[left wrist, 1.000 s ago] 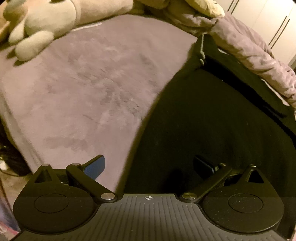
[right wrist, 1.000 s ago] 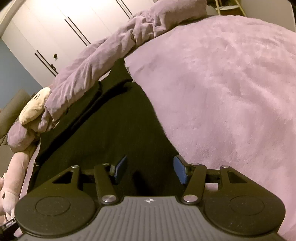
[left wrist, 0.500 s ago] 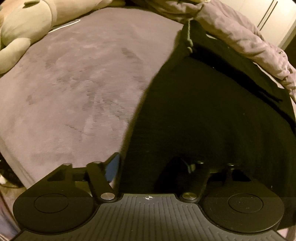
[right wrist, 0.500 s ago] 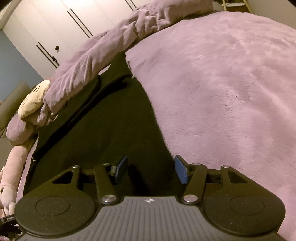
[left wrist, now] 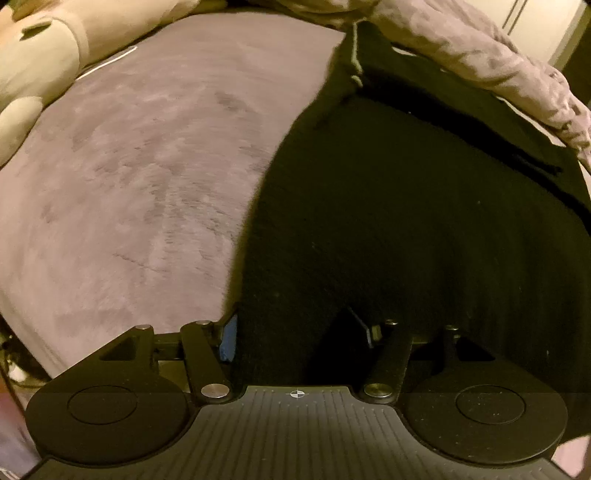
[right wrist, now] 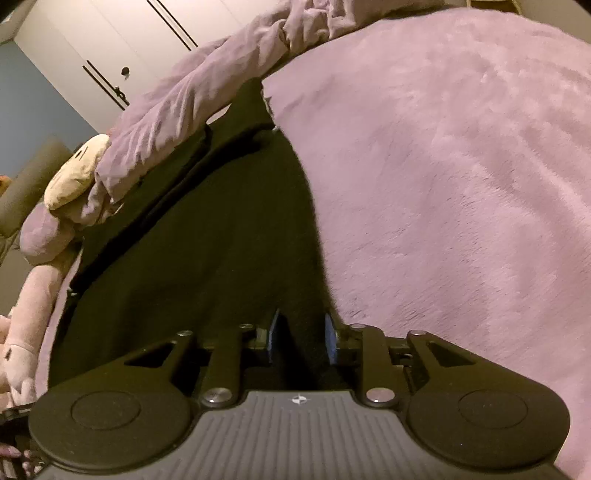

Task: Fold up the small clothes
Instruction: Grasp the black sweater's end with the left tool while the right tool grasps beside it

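A black garment (left wrist: 406, 221) lies spread flat on a pale purple plush bed cover (left wrist: 129, 184). It also shows in the right wrist view (right wrist: 207, 251). My left gripper (left wrist: 295, 332) sits over the garment's near left edge, its jaws partly closed with black cloth between them. My right gripper (right wrist: 301, 338) sits over the garment's near right corner, its jaws narrowed around a ridge of the black cloth.
A crumpled purple blanket (left wrist: 498, 66) lies along the garment's far edge. It shows in the right wrist view too (right wrist: 207, 92). Plush toys lie at the bed's edge (left wrist: 33, 81) (right wrist: 70, 177). White wardrobe doors (right wrist: 122, 33) stand behind.
Both grippers have moved forward onto the garment's near edge. Both jaws have narrowed, the right one most, gathering black cloth between its pads.
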A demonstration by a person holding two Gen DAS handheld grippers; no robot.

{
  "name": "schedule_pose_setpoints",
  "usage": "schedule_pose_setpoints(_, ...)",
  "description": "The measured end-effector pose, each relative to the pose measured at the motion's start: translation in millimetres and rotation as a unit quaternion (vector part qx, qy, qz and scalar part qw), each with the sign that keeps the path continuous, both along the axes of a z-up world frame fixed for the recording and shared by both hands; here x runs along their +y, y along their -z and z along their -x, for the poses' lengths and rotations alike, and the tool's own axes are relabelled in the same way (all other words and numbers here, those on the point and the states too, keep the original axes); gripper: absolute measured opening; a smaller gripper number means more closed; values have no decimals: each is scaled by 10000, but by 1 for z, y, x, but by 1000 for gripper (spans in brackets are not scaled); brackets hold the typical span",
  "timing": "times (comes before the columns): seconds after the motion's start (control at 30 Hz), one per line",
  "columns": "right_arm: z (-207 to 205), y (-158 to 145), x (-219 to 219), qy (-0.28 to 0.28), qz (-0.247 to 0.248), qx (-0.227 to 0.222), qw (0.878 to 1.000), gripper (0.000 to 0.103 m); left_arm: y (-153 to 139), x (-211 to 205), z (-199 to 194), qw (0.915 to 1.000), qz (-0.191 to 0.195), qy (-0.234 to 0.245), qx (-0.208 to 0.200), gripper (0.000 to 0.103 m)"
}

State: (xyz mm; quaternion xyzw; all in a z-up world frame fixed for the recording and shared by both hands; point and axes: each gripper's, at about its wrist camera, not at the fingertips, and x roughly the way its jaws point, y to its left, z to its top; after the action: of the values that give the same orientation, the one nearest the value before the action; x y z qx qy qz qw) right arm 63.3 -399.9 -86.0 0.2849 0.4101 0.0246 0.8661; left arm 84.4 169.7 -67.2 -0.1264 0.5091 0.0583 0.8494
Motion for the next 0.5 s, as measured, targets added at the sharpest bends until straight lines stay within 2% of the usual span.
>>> schedule_pose_setpoints(0.07,-1,-1,1,-93,51,9,9999,27,0,0,0,10000,1,29,11,60)
schedule_pose_setpoints(0.13,-1,-3,3,-200,135,7,9997,26,-1,-1,0,10000,27,75,28,51)
schedule_pose_setpoints(0.27,0,-10,5,-304,248,-52,9992,19,-6,-4,-1,9997,24,239,76,21)
schedule_pose_setpoints(0.33,1,-15,5,-325,131,-119,9993,14,-9,-4,-1,9995,73,292,93,15)
schedule_pose_setpoints(0.5,0,-29,1,-365,-388,-294,9981,8,-25,6,-5,9970,674,391,2,12)
